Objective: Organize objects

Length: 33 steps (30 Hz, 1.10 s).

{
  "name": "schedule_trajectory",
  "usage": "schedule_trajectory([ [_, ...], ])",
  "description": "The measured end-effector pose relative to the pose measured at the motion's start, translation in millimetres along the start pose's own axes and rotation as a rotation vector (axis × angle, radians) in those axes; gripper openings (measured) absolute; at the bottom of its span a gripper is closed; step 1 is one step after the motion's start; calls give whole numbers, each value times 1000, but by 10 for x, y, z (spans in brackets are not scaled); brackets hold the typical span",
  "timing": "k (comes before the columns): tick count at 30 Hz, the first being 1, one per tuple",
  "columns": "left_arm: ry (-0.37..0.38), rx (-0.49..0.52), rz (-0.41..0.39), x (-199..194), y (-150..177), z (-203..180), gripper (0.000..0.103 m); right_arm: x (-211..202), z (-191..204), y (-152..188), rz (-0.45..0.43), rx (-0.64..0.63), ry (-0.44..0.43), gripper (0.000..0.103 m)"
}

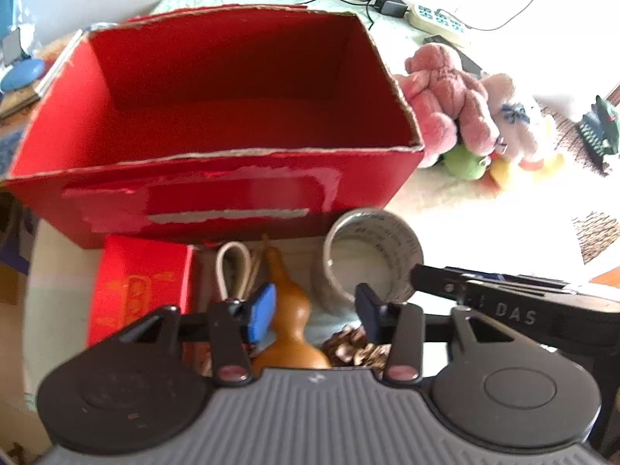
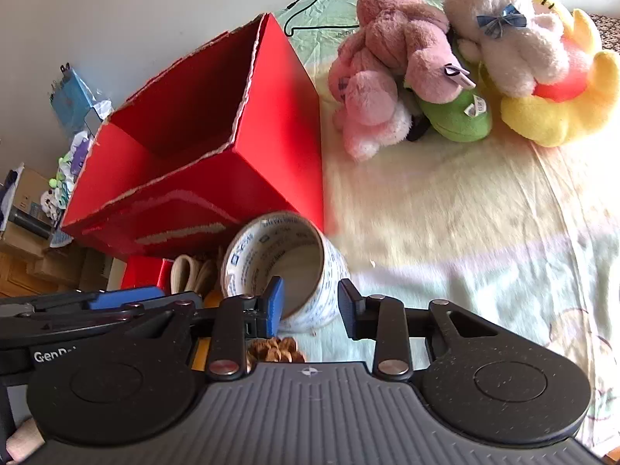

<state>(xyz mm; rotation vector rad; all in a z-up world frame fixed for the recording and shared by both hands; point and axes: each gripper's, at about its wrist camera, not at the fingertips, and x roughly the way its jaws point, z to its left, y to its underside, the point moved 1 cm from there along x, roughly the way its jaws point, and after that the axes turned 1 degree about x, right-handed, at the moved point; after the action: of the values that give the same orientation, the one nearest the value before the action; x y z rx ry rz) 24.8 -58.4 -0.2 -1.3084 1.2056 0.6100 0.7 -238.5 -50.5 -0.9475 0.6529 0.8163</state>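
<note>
The right tool (image 2: 310,302) is gaping open around the tape roll's (image 2: 286,267) near wall, one pad inside the core; the roll is lying on the bed just before the red box (image 2: 217,178). The left tool (image 1: 316,310) is standing open beside a gourd (image 1: 288,321). The thin wall is risking a slip, tipping the roll onto the pine cone (image 2: 276,350)

A plain pale wall (image 2: 135,11) rises behind everything, unmarked and evenly lit; below it spreads a bed covered by a light green and cream sheet (image 2: 445,209), creased near its far edge and faintly patterned toward the near right corner; strong daylight washes the sheet's right side almost white in the left wrist view; a patch of dark woven fabric (image 1: 596,232) shows at the right edge; off the bed's left edge stand cardboard boxes (image 2: 23,201) and cluttered bags, with wooden furniture (image 2: 23,275) below them; a black cable (image 2: 321,0) trails across the far edge.
</note>
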Motion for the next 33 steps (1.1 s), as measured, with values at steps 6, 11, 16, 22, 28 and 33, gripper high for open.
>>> schedule_trajectory([
  [6, 105, -53, 8, 153, -113, 6, 22, 81, -18, -94, 7, -17, -9, 31],
  [11, 87, -39, 21, 336, -145, -23, 11, 182, -71, -165, 23, -22, -12, 28],
  [16, 87, -36, 6, 335, -175, -31, 9, 254, -113, -230, 40, -31, -17, 26],
  [22, 71, 30, -25, 322, -172, -123, 12, 272, -175, -278, 49, -34, -32, 24],
  [28, 125, 42, -54, 321, -158, -110, 54, 319, -188, -282, 61, -28, -38, 25],
  [33, 107, 63, -50, 380, -167, -144, 58, 337, -215, -295, 64, -18, -41, 24],
])
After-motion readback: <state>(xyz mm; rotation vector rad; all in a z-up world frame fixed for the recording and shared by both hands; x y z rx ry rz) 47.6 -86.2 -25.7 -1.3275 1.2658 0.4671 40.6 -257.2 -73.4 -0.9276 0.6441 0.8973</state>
